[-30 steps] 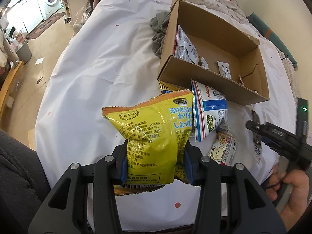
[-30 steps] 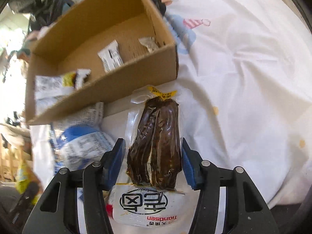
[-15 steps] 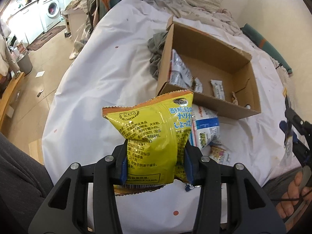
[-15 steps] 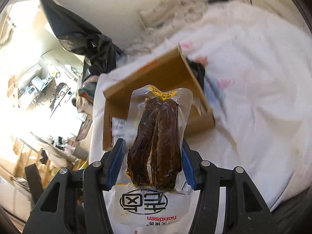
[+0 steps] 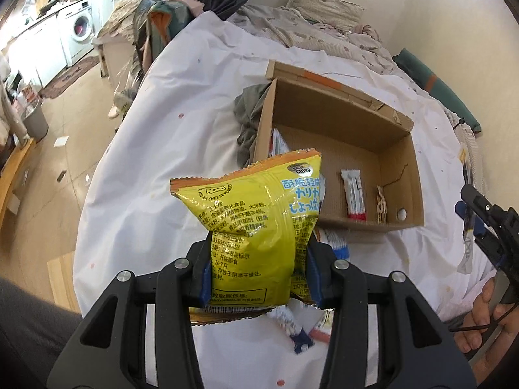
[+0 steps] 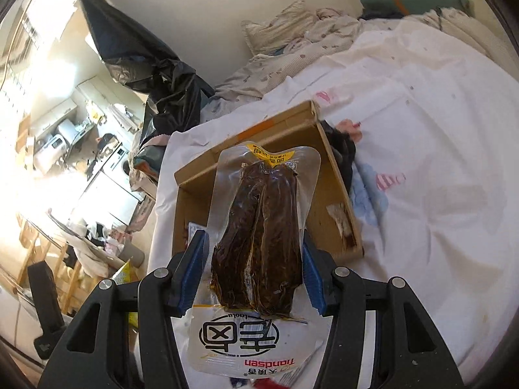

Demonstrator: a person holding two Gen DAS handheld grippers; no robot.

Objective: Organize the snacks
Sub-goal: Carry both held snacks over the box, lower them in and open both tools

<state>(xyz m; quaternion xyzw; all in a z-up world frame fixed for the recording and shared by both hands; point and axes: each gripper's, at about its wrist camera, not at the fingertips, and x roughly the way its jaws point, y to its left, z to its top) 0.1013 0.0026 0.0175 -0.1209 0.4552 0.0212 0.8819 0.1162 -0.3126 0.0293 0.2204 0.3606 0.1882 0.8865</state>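
My left gripper (image 5: 259, 272) is shut on a yellow snack bag (image 5: 256, 227) and holds it in the air above the bed, in front of the open cardboard box (image 5: 337, 120). The box holds a few small packets (image 5: 353, 197). My right gripper (image 6: 254, 275) is shut on a clear vacuum pack of dark brown food (image 6: 259, 236) and holds it above the same box (image 6: 194, 204). The right gripper also shows in the left wrist view (image 5: 480, 217) at the right edge. More snack packets (image 5: 298, 327) lie on the sheet below the yellow bag.
The box stands on a white bed sheet (image 5: 181, 149). A grey cloth (image 5: 249, 123) lies at the box's left side. Pillows and bedding (image 5: 324, 16) are piled behind, with a black plastic bag (image 6: 152, 64). The floor (image 5: 74, 107) drops off at the left.
Both grippers have risen with their packs still held. The box and the loose packets now look further away and lower in both views.
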